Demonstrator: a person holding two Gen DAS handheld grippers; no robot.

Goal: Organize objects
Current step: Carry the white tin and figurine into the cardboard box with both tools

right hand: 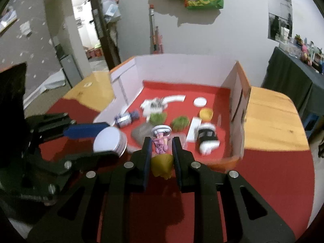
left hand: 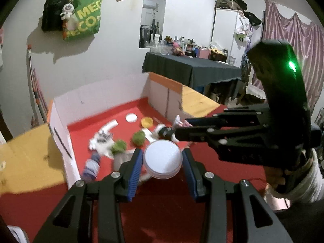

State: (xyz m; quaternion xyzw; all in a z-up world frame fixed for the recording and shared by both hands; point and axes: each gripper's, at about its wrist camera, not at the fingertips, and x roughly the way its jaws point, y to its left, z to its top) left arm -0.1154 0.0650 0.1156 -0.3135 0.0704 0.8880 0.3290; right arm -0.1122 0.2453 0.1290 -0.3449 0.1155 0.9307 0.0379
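On the left side of the red surface (right hand: 273, 182) lies a blue and white wrapped packet (right hand: 127, 118), close to the white wall of the open cardboard box (right hand: 182, 68). The left hand-held gripper (left hand: 163, 162) pinches a round white-lidded jar (left hand: 162, 159) between its blue pads, and the jar is lifted above the surface near the box opening. Behind it lie a white crumpled toy (left hand: 102, 139) and two green fuzzy balls (left hand: 119, 146); a grey flat piece (right hand: 141, 132) lies beside them. The right hand-held gripper (right hand: 162, 154) is closed on a small pink and yellow figurine (right hand: 162, 151), its white hat pointing forward over the box floor. Further right are a white lid (right hand: 200, 101), a yellow cup (right hand: 206, 114) and a black and white bottle (right hand: 207, 139), lying on its side near the right box wall.
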